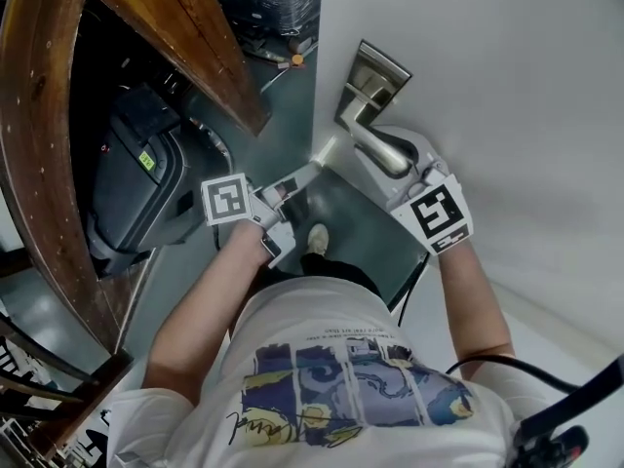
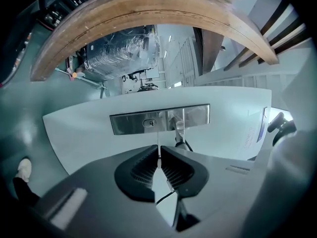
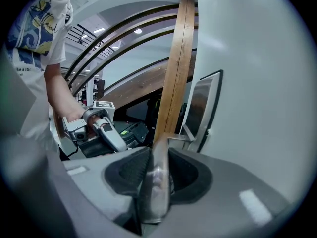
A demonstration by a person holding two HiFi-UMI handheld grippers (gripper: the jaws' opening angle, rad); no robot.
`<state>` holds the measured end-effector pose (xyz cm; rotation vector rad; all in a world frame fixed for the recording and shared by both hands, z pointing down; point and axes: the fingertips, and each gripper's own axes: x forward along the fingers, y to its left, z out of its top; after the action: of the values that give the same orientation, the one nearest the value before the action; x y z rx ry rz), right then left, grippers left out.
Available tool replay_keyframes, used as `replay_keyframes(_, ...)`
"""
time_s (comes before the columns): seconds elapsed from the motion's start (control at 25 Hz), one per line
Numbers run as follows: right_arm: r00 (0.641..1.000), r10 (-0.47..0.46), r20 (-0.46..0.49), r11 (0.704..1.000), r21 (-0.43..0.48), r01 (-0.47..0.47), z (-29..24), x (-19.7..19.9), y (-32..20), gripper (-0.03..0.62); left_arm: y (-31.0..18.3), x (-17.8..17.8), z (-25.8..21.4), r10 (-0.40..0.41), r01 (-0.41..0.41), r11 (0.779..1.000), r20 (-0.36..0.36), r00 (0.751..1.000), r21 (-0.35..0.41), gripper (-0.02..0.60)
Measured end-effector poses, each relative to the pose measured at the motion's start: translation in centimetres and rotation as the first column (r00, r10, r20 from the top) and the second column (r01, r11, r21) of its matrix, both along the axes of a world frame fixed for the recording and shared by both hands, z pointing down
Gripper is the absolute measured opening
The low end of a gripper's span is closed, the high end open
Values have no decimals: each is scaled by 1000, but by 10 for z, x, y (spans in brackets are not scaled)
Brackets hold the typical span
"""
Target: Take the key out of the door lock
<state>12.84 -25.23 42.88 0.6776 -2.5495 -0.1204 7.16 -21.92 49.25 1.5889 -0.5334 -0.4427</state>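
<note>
A thin metal key [image 2: 158,145] stands edge-on between the pads of my left gripper [image 2: 158,155], which is shut on it. Its tip reaches up to the steel lock plate [image 2: 158,119] beside the keyhole [image 2: 148,123]; I cannot tell whether it is inside. In the head view the left gripper [image 1: 310,172] points at the white door's [image 1: 507,86] edge below the plate [image 1: 375,76]. My right gripper [image 1: 408,167] is shut on the lever handle [image 1: 382,149]. In the right gripper view the handle [image 3: 154,182] fills the gap between that gripper's [image 3: 154,157] jaws.
A curved wooden beam [image 1: 185,27] runs over the floor at the left, with a black machine [image 1: 136,183] under it. A wooden door jamb [image 3: 177,68] stands beside the door. The person's shoe [image 1: 317,238] is on the floor below the grippers. A black cable [image 1: 507,364] trails at the lower right.
</note>
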Motion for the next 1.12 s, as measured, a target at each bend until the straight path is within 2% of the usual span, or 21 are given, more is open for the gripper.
replay_keyframes(0.16,1000,8,29,1000,-18,-8,-3,3,4,135,11,-7,-2,4,-4,1000,25,1000,0,26)
replay_keyframes(0.28,996,69,55,997,-40,-67,-5,13,7,141,18,-10,-7,18,-18,1000,32,999,11,26)
replay_keyframes(0.4,992,121,39,992,-36,-120,-6,26,14,144,23,-13,-14,38,-40,999,44,998,33,26)
replay_keyframes(0.56,975,222,26,975,-25,-221,-15,40,29,146,29,-21,-31,69,-76,993,74,995,95,26)
replay_keyframes(0.72,943,332,-20,943,22,-331,-36,42,49,163,43,-44,-54,122,-150,972,157,980,183,26)
replay_keyframes(0.84,912,408,-53,913,37,-406,-45,49,61,163,51,-51,-66,163,-197,957,168,972,212,26)
replay_keyframes(0.96,882,470,-33,883,28,-469,-42,49,76,163,57,-53,-69,196,-242,939,199,960,244,26)
replay_keyframes(1.04,865,502,-11,865,12,-502,-37,42,83,163,57,-54,-71,205,-272,923,250,946,272,26)
replay_keyframes(1.12,858,513,14,859,-11,-513,-37,30,86,163,54,-57,-76,200,-306,902,332,922,306,26)
